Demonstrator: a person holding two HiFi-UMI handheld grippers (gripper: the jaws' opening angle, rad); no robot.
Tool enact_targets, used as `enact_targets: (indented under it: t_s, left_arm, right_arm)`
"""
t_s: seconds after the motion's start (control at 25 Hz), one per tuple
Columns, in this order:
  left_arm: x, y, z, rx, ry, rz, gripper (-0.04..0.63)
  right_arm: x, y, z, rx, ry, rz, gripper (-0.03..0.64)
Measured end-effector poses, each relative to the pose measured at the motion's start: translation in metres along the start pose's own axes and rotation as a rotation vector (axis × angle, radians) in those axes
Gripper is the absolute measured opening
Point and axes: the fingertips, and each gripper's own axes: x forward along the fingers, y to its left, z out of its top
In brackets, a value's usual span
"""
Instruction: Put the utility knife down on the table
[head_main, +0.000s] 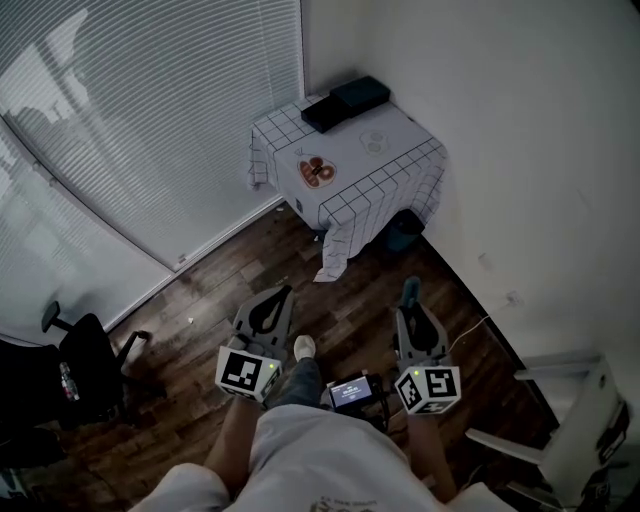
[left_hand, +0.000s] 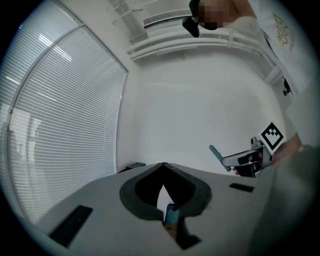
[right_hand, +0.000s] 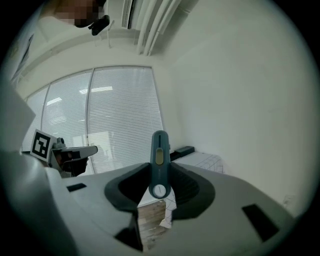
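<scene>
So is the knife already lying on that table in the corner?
No: the knife stands clamped in the right gripper, well away from the table.

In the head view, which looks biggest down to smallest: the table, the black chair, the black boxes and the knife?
1. table, with its checked cloth
2. black chair
3. black boxes on the table
4. utility knife: only its tip shows, held in the right tool
</scene>
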Motion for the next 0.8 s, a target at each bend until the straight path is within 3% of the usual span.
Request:
enact_targets:
  t_s: [0.4, 0.8]
  left_arm:
    - [0.082, 0.074, 0.0, -0.015, -0.012, 0.004, 0.008]
    - [0.133, 0.145, -0.002, -0.009, -0.005, -0.03, 0.008]
  right_arm:
    - [0.091, -0.02, 0.015, -0.007, 0.018, -0.05, 0.132]
    - [0.171, -0.008, 0.023, -0.004, 0.012, -0.081, 0.132]
